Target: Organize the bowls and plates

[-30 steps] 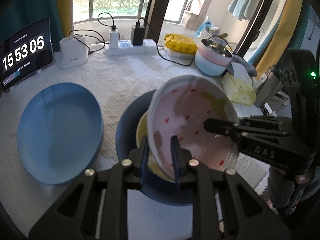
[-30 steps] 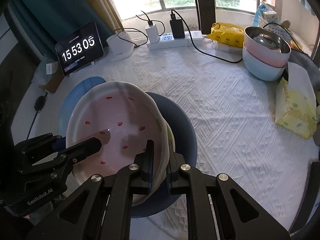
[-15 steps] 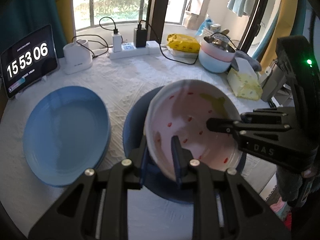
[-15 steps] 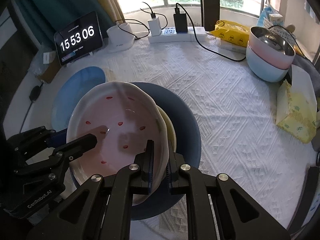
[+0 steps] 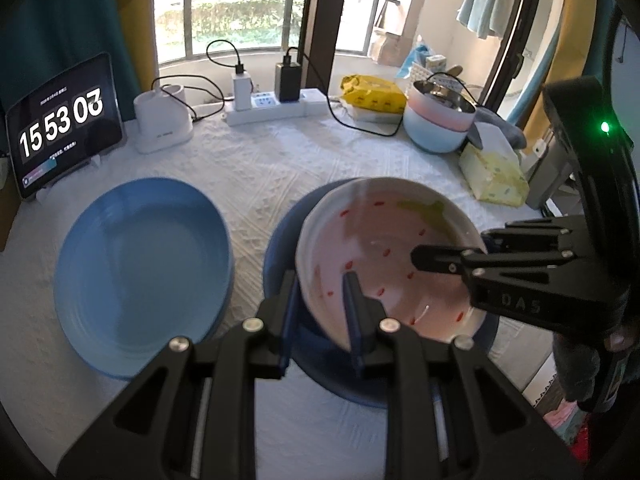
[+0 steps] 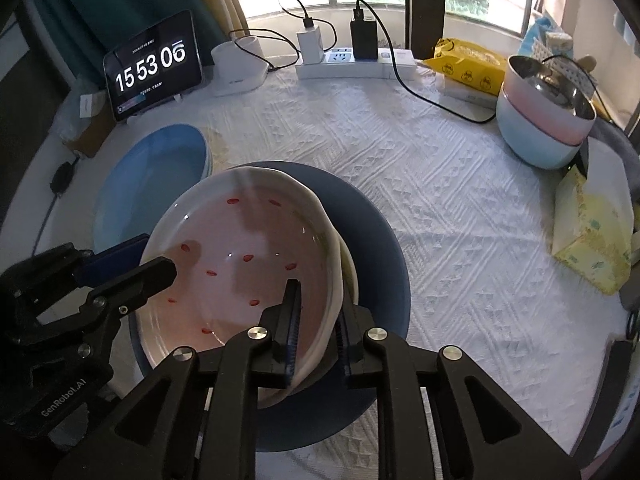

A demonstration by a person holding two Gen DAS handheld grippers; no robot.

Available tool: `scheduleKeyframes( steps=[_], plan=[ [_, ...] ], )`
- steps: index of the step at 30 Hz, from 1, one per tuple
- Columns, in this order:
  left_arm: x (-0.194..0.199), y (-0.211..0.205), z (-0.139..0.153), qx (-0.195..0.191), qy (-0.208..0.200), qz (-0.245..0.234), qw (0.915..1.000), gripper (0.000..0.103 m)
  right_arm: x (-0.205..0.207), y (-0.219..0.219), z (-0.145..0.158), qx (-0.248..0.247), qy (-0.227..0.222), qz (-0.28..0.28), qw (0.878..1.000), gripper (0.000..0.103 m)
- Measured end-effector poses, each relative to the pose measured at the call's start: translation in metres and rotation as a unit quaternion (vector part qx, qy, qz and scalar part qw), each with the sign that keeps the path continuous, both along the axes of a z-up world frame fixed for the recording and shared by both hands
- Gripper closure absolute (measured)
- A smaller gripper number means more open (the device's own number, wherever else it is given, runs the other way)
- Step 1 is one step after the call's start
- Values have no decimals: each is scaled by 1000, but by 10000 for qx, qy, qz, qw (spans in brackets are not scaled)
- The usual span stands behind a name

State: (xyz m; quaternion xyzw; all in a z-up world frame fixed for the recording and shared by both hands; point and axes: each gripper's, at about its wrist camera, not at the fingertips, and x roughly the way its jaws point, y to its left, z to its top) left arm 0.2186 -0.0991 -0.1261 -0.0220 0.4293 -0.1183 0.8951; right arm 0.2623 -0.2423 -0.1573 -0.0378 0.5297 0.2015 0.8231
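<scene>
A pink bowl with red specks [image 5: 380, 240] [image 6: 240, 240] lies low and a little tilted over a dark blue plate [image 5: 280, 248] [image 6: 372, 240]. A cream-yellow dish [image 6: 351, 268] peeks out beneath its right rim. My left gripper [image 5: 320, 312] [image 6: 154, 258] is shut on the bowl's near-left rim, one finger inside and one outside. My right gripper [image 6: 318, 320] straddles the opposite rim; its jaws are opening and the inner finger stands off the wall. A light blue plate [image 5: 140, 272] [image 6: 160, 160] rests to the left on the white cloth.
At the back right stand stacked pale blue and pink bowls [image 5: 440, 128] [image 6: 544, 120] beside a yellow tissue pack [image 5: 494, 176]. A tablet clock [image 5: 60, 128], a white device [image 5: 162, 120] and a power strip with cables [image 5: 272, 108] line the far edge.
The pink bowl has sunk and levelled onto the dark blue plate, covering the yellow dish in the left view. The right gripper's jaws have widened around the rim.
</scene>
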Motion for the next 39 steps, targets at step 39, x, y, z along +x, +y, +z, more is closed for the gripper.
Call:
scheduleKeyframes(
  steps=[39],
  plan=[
    [-3,8,9,-106,-120,-51,9999,79,-17,-18,30,112,-383,-134,9991,61]
  ],
)
